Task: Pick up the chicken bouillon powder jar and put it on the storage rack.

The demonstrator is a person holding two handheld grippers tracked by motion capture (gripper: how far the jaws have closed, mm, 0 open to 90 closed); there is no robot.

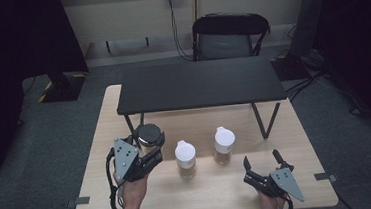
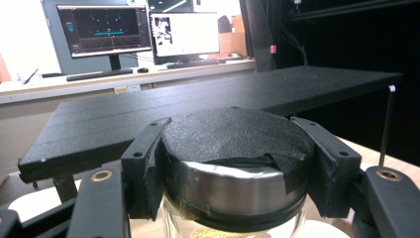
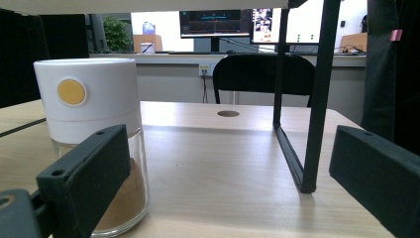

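Note:
A glass jar with a black lid (image 1: pixel 149 132) is at the table's left, in front of the black shelf. My left gripper (image 1: pixel 151 141) is shut on it, and in the left gripper view both pads press the sides of the lid (image 2: pixel 237 134), with yellowish contents showing below. Two white-capped jars stand mid-table: one (image 1: pixel 185 157) nearer me and one (image 1: pixel 224 144) to its right. My right gripper (image 1: pixel 262 159) rests low at the front right, open with nothing between its fingers. In the right gripper view a white-capped jar (image 3: pixel 89 124) of brown powder stands just beyond its left jaw.
A low black shelf (image 1: pixel 199 83) on thin legs spans the back of the wooden table (image 1: pixel 131 204); one leg frame (image 3: pixel 317 94) stands ahead of the right gripper. A black chair (image 1: pixel 228 33) sits behind the table. Bare tabletop lies between the jars and the front edge.

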